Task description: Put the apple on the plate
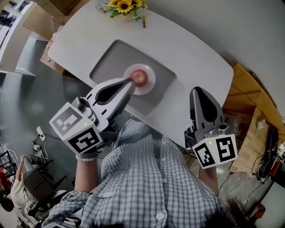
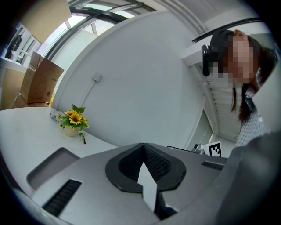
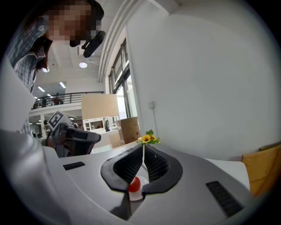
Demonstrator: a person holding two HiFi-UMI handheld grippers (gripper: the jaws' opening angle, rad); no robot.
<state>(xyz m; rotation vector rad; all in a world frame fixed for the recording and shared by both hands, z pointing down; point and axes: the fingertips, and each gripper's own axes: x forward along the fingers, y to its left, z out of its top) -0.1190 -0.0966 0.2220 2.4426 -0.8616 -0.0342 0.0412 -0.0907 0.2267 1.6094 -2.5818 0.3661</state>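
Apple (image 1: 140,78) sits on plate (image 1: 150,83), task looks done. Left gripper (image 1: 130,83) clenched, empty, raised just beside plate. Right gripper (image 1: 199,92) clenched, empty, well apart from plate. Nothing left.

Apple (image 1: 140,78) on plate (image 1: 151,83), plate in tray (image 1: 111,62) — sunflowers (image 1: 124,6) behind, seemingly at the table (image 1: 200,62) edge.

The white bench (image 1: 196,58) carries a grey tray (image 1: 109,60) at centre and potted sunflowers (image 1: 124,6) at 12 o'clock.
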